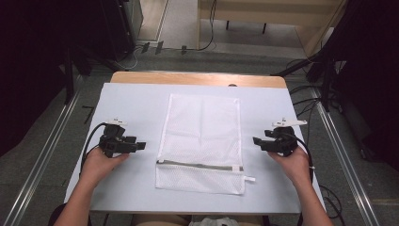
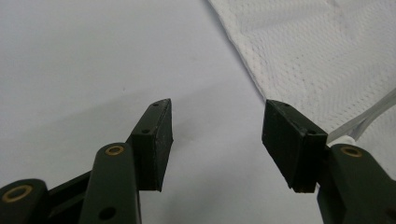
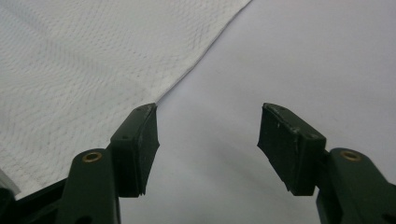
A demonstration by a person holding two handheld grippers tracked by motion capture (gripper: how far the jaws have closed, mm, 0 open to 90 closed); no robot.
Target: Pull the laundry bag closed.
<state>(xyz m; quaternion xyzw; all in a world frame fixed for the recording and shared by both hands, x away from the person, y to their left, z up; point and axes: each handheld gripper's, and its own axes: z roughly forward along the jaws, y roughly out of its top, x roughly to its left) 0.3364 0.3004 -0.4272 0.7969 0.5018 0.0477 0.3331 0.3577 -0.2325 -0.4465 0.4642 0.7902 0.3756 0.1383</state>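
A white mesh laundry bag (image 1: 201, 136) lies flat in the middle of the table, its zipper (image 1: 197, 165) running across near the front edge with a white pull tab at the right. My left gripper (image 1: 140, 146) rests on the table just left of the bag, jaws open and empty. In the left gripper view the left gripper (image 2: 217, 128) points at bare table with the bag's edge (image 2: 317, 60) at its right. My right gripper (image 1: 256, 141) sits just right of the bag, open and empty. Seen through the right gripper view, the right gripper (image 3: 208, 133) has the mesh bag (image 3: 84, 65) on its left.
The table (image 1: 122, 103) has a pale grey-white top with a wooden strip at the far edge. Dark equipment, cables and metal floor rails flank it on both sides. Bare tabletop surrounds the bag on all sides.
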